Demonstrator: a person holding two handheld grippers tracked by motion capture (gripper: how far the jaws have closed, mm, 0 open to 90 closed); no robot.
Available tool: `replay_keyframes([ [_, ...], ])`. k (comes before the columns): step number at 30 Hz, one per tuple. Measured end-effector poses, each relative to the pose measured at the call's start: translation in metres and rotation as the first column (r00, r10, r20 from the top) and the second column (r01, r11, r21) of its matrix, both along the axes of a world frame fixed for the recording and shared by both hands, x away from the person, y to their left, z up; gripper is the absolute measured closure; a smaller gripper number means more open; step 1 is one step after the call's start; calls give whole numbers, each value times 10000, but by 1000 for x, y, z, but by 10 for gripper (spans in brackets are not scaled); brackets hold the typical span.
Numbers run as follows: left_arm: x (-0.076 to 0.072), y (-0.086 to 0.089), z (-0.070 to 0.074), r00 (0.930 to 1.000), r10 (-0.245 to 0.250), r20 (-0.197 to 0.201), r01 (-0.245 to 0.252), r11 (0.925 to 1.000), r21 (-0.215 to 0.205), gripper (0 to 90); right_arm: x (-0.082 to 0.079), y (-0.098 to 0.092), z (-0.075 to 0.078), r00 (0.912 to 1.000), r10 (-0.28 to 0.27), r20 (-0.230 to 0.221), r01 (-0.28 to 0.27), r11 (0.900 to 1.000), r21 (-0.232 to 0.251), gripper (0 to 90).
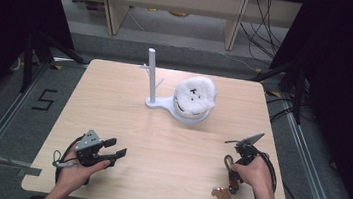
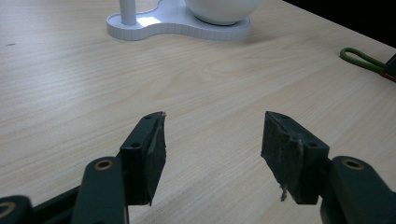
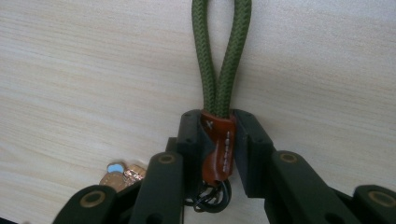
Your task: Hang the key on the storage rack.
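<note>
Right gripper view — green-corded keychain (image 3: pixel 218 140)

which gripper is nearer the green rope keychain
Right. The right gripper has its fingers clamped on the green rope keychain at its leather band; the left gripper sits open across the table's near edge.

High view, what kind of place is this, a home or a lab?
Probably a lab recording station: a bare wooden table on a grey floor with a taped number five, loose cables behind, and dark curtains at the sides.
</note>
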State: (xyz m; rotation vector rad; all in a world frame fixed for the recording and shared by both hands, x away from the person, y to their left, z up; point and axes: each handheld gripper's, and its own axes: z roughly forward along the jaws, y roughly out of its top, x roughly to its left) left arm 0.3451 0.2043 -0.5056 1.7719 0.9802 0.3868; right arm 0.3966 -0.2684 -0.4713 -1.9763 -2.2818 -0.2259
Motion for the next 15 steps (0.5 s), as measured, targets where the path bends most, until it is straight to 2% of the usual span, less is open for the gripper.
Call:
replay_keyframes([
  [1, 0, 0, 0, 10000, 5, 10, -5, 10000, -8, 390, 1, -1, 3, 9995, -7, -303, 10, 10000, 88, 755],
  [2, 0, 0, 0, 10000, 5, 10, -5, 10000, -8, 390, 1, -1, 3, 9995, -7, -303, 10, 10000, 88, 755],
  [3, 0, 0, 0, 10000, 0, 5, 0, 10000, 3, 390, 2, 0, 5, 9988, -226, -445, 231, 9997, 103, 757],
  [5, 0, 0, 0, 10000, -7, 4, 7, 10000, 16, 391, 2, 0, 5, 9988, -181, -462, 189, 9997, 169, 755],
  [6, 0, 0, 0, 10000, -2, -1, 2, 10000, 3, 391, 2, 0, 3, 9995, 118, -300, -118, 9999, -18, 744],
  [7, 0, 0, 0, 10000, -12, 4, 12, 10000, 11, 391, 2, 0, 3, 9995, 118, -300, -118, 9999, -18, 744],
  [9, 0, 0, 0, 10000, -26, 21, 26, 10000, -9, 391, 3, 2, 2, 9991, -100, -419, 106, 9999, 129, 722],
  [10, 0, 0, 0, 10000, -10, 36, 10, 10000, -46, 391, 4, 4, 1, 9975, -372, -601, 371, 9993, -18, 725],
  [11, 0, 0, 0, 10000, -10, 36, 10, 10000, -46, 391, 4, 4, 1, 9975, -372, -601, 371, 9993, -18, 725],
  [12, 0, 0, 0, 10000, 3, 38, -3, 10000, -22, 391, 3, 2, -2, 9997, -82, -224, 83, 10000, 17, 730],
  [13, 0, 0, 0, 10000, 31, 10, -31, 10000, 11, 391, 2, 2, -1, 9998, 67, -202, -66, 10000, 64, 739],
  [14, 0, 0, 0, 10000, 23, 11, -23, 10000, -14, 391, 3, 3, 2, 9989, 14, -479, -10, 10000, 75, 763],
  [15, 0, 0, 0, 10000, 23, 11, -23, 10000, -14, 391, 3, 3, 2, 9989, 14, -479, -10, 10000, 75, 763],
])
